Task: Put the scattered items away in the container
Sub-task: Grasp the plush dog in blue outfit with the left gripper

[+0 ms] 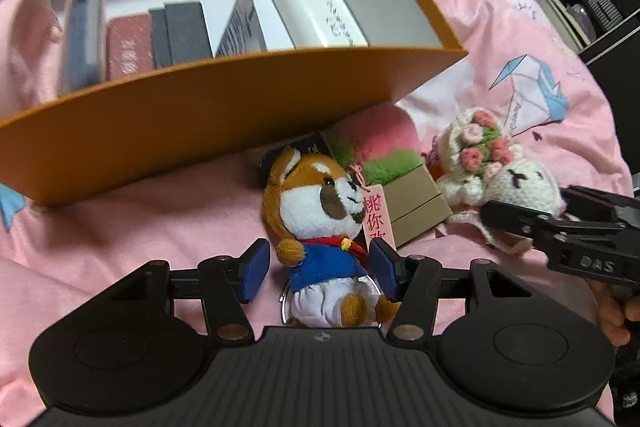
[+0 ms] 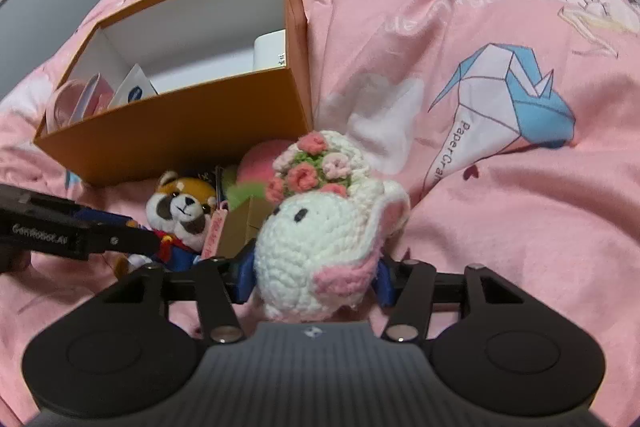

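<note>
The pink tag [image 1: 376, 223] just ahead of the left gripper reads "桃你". The left gripper [image 2: 120, 239] body reads "GenRobot.AI". The pink bedspread [image 2: 500, 187] beyond the right gripper reads "PaperCra".

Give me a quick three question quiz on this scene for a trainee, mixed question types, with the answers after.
1. True or false: the plush dog already lies inside the orange box.
2. Which toy sits between the fingers of the right gripper? A: peach plush. B: crochet bunny. C: plush dog.
3. In the left wrist view, what lies between the dog and the bunny?
Key: 1 false, it lies on the bedspread in front of the box. 2 B. 3 a small tan box.
</note>
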### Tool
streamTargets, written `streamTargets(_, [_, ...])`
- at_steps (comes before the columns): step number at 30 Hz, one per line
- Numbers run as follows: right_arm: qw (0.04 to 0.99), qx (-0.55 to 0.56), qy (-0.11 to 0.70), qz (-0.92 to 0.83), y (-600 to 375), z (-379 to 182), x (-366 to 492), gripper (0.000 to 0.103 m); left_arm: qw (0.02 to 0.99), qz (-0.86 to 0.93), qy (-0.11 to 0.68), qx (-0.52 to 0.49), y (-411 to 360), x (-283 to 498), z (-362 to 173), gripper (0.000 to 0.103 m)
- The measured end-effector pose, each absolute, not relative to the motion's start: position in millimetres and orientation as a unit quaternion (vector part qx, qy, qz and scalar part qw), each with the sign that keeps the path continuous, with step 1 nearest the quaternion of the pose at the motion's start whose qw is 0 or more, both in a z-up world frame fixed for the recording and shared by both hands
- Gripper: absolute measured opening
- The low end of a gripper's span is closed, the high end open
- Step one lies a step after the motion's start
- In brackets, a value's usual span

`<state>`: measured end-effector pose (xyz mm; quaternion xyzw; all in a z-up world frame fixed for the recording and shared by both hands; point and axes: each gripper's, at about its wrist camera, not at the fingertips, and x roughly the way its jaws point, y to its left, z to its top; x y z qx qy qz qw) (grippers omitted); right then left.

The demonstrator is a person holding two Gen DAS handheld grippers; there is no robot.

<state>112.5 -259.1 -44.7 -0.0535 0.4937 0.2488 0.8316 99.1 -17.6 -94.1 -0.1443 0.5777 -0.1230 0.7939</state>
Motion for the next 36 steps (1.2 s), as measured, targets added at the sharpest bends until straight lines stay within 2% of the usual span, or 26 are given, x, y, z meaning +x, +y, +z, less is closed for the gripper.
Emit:
streamTargets(2, [0.835, -0.077, 0.488, 0.243, -258, -42, 112, 0.067, 0.789, -0.122, 0.586, -0.138, -22, 103, -98, 0.064])
streamTargets(5, [0.84, -0.127, 0.473, 0.236, -251, -35, 107, 0.07, 0.779, -0.12, 0.6, -0.132, -27, 106, -106, 0.064])
streamTargets(9, [0.844, -0.178, 0.447, 0.237, -243, -23, 102, 0.07, 0.769, -0.119, 0.615, -0.131, -31, 107, -116, 0.063])
streamTargets(14, [0.836, -0.221, 0.434, 0.252, -229, -24, 98, 0.069, 0.761, -0.126, 0.62, -0.14, -32, 107, -123, 0.048])
streamTargets(19, [0.818, -0.266, 0.449, 0.241, -224, -41, 101, 0.066, 0.764, -0.125, 0.619, -0.136, -32, 106, -124, 0.045])
streamTargets(25, [0.822, -0.238, 0.454, 0.247, -237, -46, 99, 0.056, 0.772, -0.121, 0.611, -0.128, -30, 97, -112, 0.042])
streamTargets(36, [0.849, -0.156, 0.418, 0.283, -248, 0, 99, 0.055, 0.789, -0.146, 0.569, -0.178, -2, 74, -65, 0.042])
